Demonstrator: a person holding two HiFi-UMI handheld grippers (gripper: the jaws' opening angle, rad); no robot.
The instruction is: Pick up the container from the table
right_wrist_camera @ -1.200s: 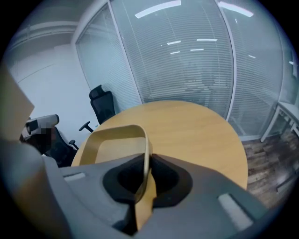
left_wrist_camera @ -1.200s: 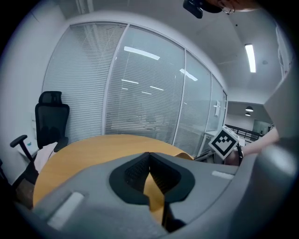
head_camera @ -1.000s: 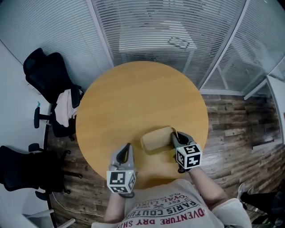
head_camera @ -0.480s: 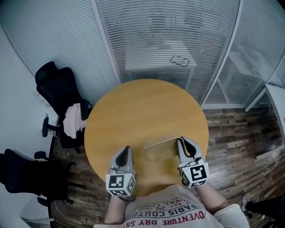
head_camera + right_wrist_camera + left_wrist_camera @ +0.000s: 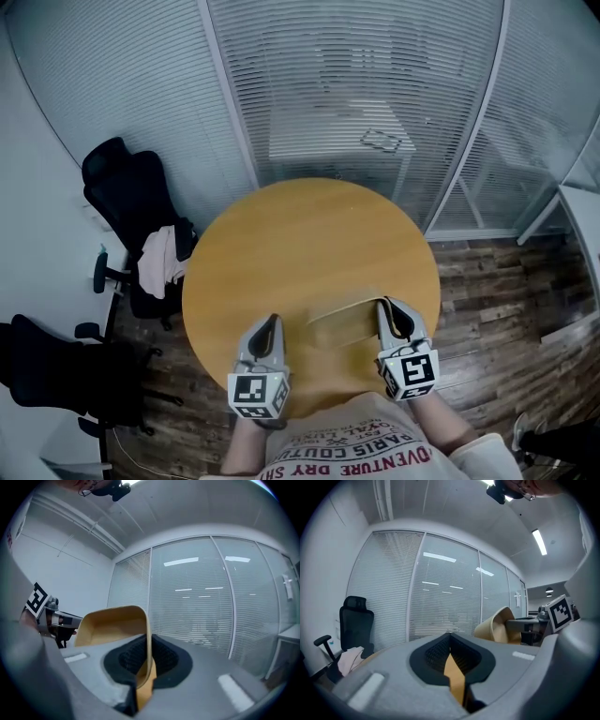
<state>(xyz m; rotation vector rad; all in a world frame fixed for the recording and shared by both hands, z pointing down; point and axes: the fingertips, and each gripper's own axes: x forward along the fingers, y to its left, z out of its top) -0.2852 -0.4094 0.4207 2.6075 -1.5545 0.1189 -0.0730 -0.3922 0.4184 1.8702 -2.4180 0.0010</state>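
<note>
At the far left of the head view a black chair [image 5: 120,187] stands with a pale cloth [image 5: 161,255] draped over its seat, and a second black chair [image 5: 42,364] sits lower down, near the frame's edge. Both stand off the round wooden table [image 5: 300,239].

The left gripper [image 5: 271,322] hangs over the table's near edge, left of the container and apart from it. In the left gripper view its jaws are drawn together, with only a thin slit between the black pads through which a tan sliver shows; nothing is held there.

The tan, shallow container [image 5: 339,323] is over the near half of the table, between the two grippers. The left gripper view shows it tilted, with the glass wall behind it, so it looks raised off the table.

The right gripper [image 5: 386,309] is clamped on the container's right wall. In the right gripper view that thin wall runs between the pads and the container's hollow opens out to the left.

Behind the table runs the glass wall [image 5: 356,75] with blinds, and a white desk [image 5: 337,141] shows through it. Dark wood floor [image 5: 497,281] lies to the right. The person's printed shirt [image 5: 347,445] fills the bottom edge.
</note>
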